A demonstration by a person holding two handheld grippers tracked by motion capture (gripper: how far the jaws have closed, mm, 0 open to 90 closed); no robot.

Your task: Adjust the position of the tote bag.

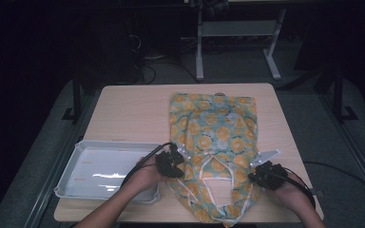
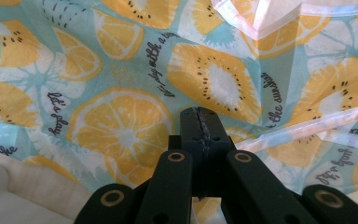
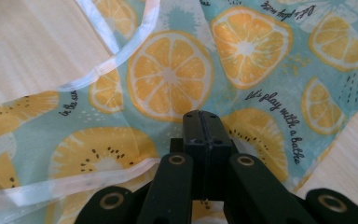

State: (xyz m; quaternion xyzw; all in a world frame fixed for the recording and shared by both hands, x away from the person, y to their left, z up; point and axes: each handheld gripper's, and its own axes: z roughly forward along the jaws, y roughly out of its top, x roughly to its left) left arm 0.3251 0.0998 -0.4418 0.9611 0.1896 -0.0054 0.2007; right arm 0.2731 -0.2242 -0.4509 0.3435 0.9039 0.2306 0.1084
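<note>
High view: pale wooden table [image 1: 123, 114] on grey floor [image 1: 309, 118], dark room.

Whether cloth [image 2: 121, 93] is pinched between the left gripper [image 2: 200, 114]'s pressed-together jaws cannot be told; the garment's near hem [image 1: 228, 222] runs off the frame.

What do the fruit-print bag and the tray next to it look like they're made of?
The fruit-print bag looks like thin, slightly glossy synthetic fabric or plastic film: it creases softly, and its pale edge trim is translucent. The tray looks like moulded light grey plastic with a smooth, shiny floor that reflects light. The table seems to be pale wood-grain laminate.
</note>
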